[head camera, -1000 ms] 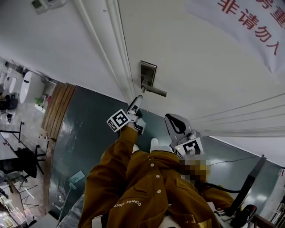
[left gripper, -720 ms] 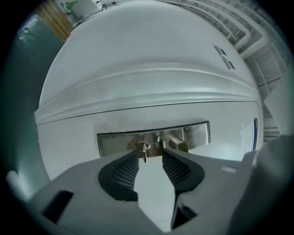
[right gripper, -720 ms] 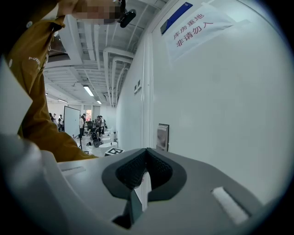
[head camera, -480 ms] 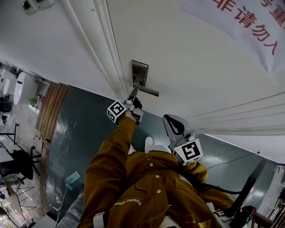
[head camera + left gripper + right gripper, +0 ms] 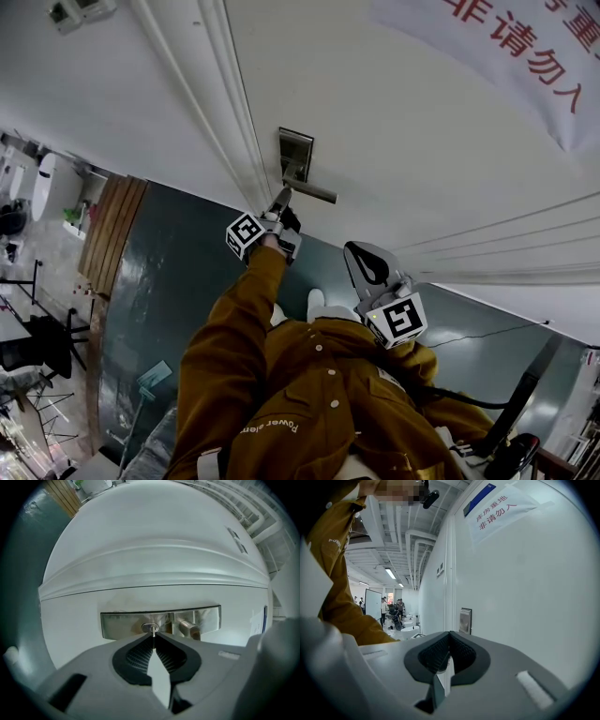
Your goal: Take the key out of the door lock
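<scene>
A steel lock plate (image 5: 296,154) with a lever handle (image 5: 315,192) sits on the white door (image 5: 422,141). In the left gripper view a small silver key (image 5: 153,633) sticks out of the keyhole (image 5: 149,628), left of the handle stub (image 5: 188,629). My left gripper (image 5: 153,638) is up against the plate (image 5: 126,623); its jaws are closing and their tips pinch the key's head. In the head view the left gripper (image 5: 281,199) reaches just under the handle. My right gripper (image 5: 361,251) hangs back near the person's chest, shut and empty (image 5: 449,635).
A white sign with red characters (image 5: 525,56) hangs on the door, upper right. The door frame moulding (image 5: 225,103) runs left of the plate. The floor is dark green (image 5: 169,281). Far off stand tables, chairs and several people (image 5: 393,609).
My left gripper rose the last stretch to the lock plate and its jaws came together round the key. The right gripper has stayed where it was.
</scene>
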